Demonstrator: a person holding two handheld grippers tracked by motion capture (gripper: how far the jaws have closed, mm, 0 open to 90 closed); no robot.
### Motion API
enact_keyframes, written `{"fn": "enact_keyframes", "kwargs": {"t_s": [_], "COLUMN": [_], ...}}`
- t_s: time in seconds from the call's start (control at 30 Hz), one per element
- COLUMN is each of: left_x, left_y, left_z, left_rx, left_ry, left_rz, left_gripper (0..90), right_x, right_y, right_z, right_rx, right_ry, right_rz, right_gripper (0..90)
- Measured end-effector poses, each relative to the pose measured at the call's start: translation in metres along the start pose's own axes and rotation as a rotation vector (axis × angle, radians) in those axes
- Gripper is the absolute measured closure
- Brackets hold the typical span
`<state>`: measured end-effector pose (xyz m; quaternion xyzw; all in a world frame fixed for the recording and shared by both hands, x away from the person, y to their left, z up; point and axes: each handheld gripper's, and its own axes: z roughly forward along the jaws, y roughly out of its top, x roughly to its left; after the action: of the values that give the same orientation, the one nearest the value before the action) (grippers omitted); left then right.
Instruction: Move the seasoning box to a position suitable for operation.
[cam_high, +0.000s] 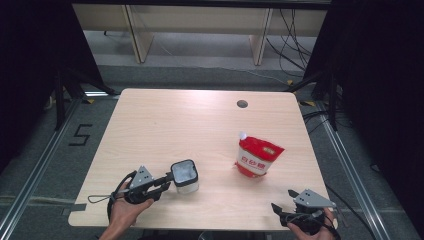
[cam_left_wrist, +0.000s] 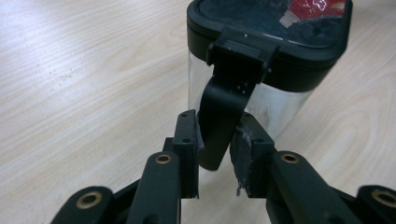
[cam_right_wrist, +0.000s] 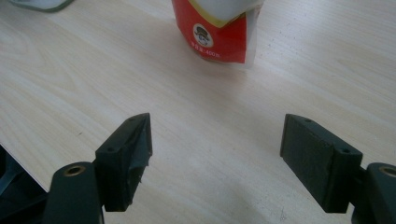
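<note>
1. Clear plastic walls and a black lid mark the container (cam_high: 185, 176), which stands on the bench (cam_high: 165, 120) directly ahead of the left gripper (cam_left_wrist: 215, 156).
2. The left fingers (cam_left_wrist: 187, 140) are nearly closed, pinching the black latch tab (cam_left_wrist: 219, 126) that hangs down from the lid's near edge, one pad on each side of it.
3. The right gripper (cam_right_wrist: 215, 154) rests near the bench's front edge, its fingers (cam_right_wrist: 128, 154) spread wide and holding nothing; the red pouch (cam_right_wrist: 215, 32) stands beyond the tips, well apart from them.
4. To my eye the step in hand is releasing the latch so the lid can come off. The next move would likely call for pulling the tab outward and up, away from the container wall, while the body is kept from sliding; the free right gripper could steady it.
5. The red pouch (cam_high: 257, 155) has a white spout at its top and sits upright, off to the side of the container.
6. The bench is pale wood grain with rounded corners and a round cable hole (cam_high: 242, 104) at its far side.
7. Dark curtains flank the bench, and grey floor with loose cables lies behind.
</note>
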<state>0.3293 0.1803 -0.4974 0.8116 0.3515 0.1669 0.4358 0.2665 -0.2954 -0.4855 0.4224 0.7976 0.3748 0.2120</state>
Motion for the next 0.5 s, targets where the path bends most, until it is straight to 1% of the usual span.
{"fn": "enact_keyframes", "kwargs": {"t_s": [0.03,0.07,0.1,0.13,0.17,0.2,0.23,0.27,0.3,0.33,0.37,0.4,0.43,0.47,0.5], "left_x": [-0.002,-0.001,-0.001,0.000,0.000,-0.001,-0.002,-0.002,-0.004,-0.005,-0.007,-0.009,-0.011,-0.013,-0.014], "left_y": [0.001,0.002,0.003,0.005,0.005,0.005,0.006,0.006,0.007,0.008,0.009,0.009,0.010,0.011,0.012], "left_z": [0.003,0.003,0.005,0.006,0.009,0.011,0.012,0.013,0.014,0.015,0.017,0.019,0.020,0.021,0.022], "left_rx": [-0.014,0.001,-0.005,-0.007,-0.021,-0.027,-0.028,-0.030,-0.024,-0.022,-0.033,-0.033,-0.032,-0.034,-0.037], "left_ry": [0.013,0.020,0.015,0.010,-0.002,-0.015,-0.018,-0.030,-0.032,-0.039,-0.050,-0.061,-0.063,-0.069,-0.071], "left_rz": [-0.017,0.015,0.025,0.065,0.063,0.044,0.047,0.055,0.056,0.075,0.066,0.065,0.076,0.083,0.094], "left_gripper": [72.6,73.2,73.7,73.8,74.0,74.0,74.0,74.0,74.0,74.0,74.0,74.0,74.0,74.0,74.0], "right_x": [-0.001,-0.002,-0.002,-0.002,-0.002,-0.002,-0.003,-0.002,-0.001,-0.001,0.000,0.000,-0.003,-0.003,0.000], "right_y": [0.000,0.000,0.000,0.000,0.000,0.000,0.000,0.000,0.000,0.000,0.000,0.000,0.000,0.000,0.000], "right_z": [0.000,0.000,0.000,0.000,0.000,0.001,0.001,0.001,0.000,0.000,0.000,0.000,0.000,0.000,-0.001], "right_rx": [-0.007,-0.006,-0.006,-0.007,-0.007,-0.014,-0.012,-0.006,0.001,-0.002,0.003,0.007,0.000,0.000,0.007], "right_ry": [-0.006,-0.008,-0.010,-0.009,-0.009,-0.001,-0.006,0.006,0.004,0.003,0.004,0.001,0.004,0.004,0.006], "right_rz": [-0.013,-0.019,-0.019,-0.019,-0.020,-0.013,-0.026,-0.015,0.006,0.003,0.014,0.014,-0.012,-0.013,0.024], "right_gripper": [26.1,26.0,26.1,26.0,26.1,26.1,26.1,26.1,26.1,26.1,26.1,26.1,26.1,26.1,26.1]}}
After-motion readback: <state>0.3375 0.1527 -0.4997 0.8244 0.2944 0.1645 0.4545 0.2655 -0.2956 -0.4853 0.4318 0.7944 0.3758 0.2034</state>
